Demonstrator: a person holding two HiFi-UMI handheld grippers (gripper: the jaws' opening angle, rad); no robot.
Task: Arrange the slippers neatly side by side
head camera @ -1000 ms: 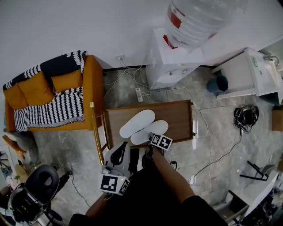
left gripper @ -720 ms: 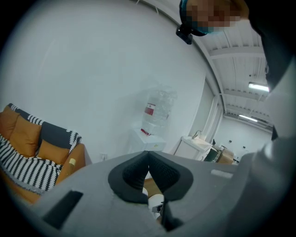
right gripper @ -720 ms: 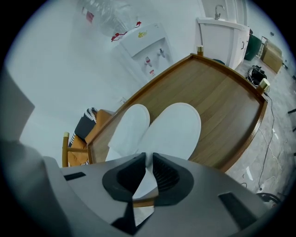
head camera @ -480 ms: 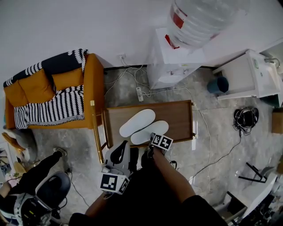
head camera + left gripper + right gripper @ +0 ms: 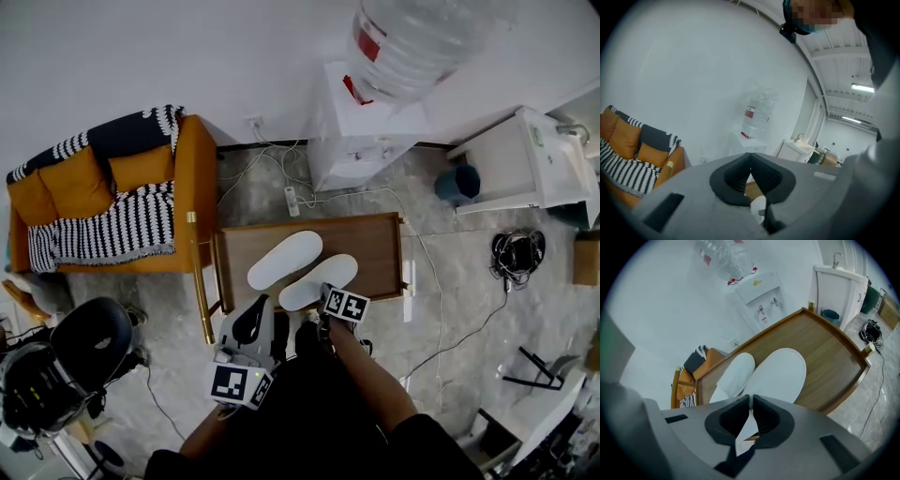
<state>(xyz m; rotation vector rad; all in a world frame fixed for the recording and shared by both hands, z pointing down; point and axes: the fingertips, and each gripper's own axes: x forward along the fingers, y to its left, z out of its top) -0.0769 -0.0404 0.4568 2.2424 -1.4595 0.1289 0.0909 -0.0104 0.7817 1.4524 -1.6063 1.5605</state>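
Two white slippers lie on the low wooden table. The far slipper lies slanted, and the near slipper lies beside it at its right. My right gripper is at the near slipper's heel. In the right gripper view its jaws have just been closing and now pinch the heel edge of the near slipper, next to the far slipper. My left gripper hovers off the table's near left edge. Its jaws meet at the tips with nothing between them.
A water dispenser stands behind the table, with a power strip and cables on the floor between them. An orange sofa with a striped blanket is at the left. A black chair stands at the lower left, a white cabinet at the right.
My right gripper stays at the near slipper's heel and both slippers lie about where they were. At the lower left a person and the black chair have shifted.
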